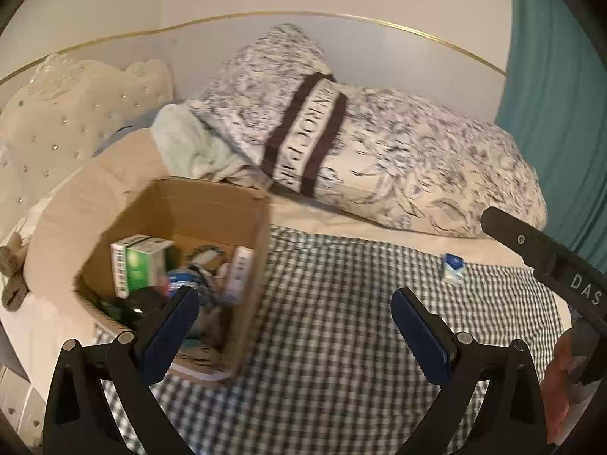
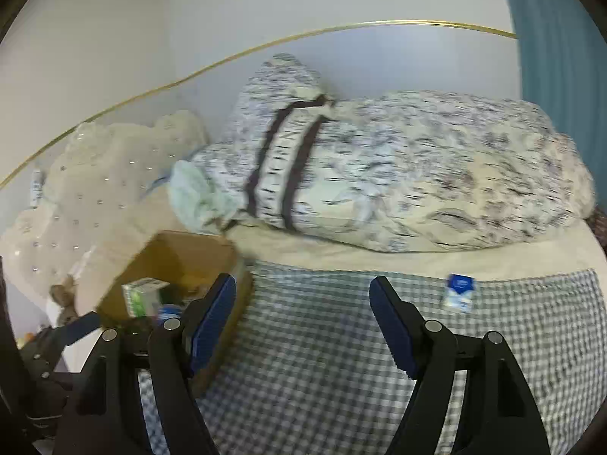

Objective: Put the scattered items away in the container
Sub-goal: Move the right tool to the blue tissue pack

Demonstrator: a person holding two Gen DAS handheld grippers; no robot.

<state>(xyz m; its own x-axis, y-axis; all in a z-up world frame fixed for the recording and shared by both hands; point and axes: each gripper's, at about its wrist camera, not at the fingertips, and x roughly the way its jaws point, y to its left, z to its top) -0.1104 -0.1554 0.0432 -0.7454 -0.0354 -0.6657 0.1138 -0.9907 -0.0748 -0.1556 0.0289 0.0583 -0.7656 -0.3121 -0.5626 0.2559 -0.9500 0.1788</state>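
Observation:
An open cardboard box [image 1: 242, 250] stands on the checked cloth [image 1: 341, 341] on a bed, holding a green-and-white carton [image 1: 142, 263], a white carton [image 1: 239, 273] and other small items. A small blue-and-white packet [image 1: 453, 267] lies alone on the cloth to the right. My left gripper [image 1: 296, 326] is open and empty, its left finger over the box's near edge. In the right wrist view my right gripper [image 2: 303, 320] is open and empty above the cloth, with the box [image 2: 227, 288] at its left and the packet [image 2: 459, 292] ahead to the right.
A patterned pillow [image 1: 379, 159] with a dark lettered band lies across the back of the bed. A studded cream cushion [image 1: 64, 113] and a pale green towel [image 1: 189, 148] sit behind the box. A teal curtain [image 1: 561, 94] hangs at the right. The other gripper's body [image 1: 542, 254] reaches in from the right.

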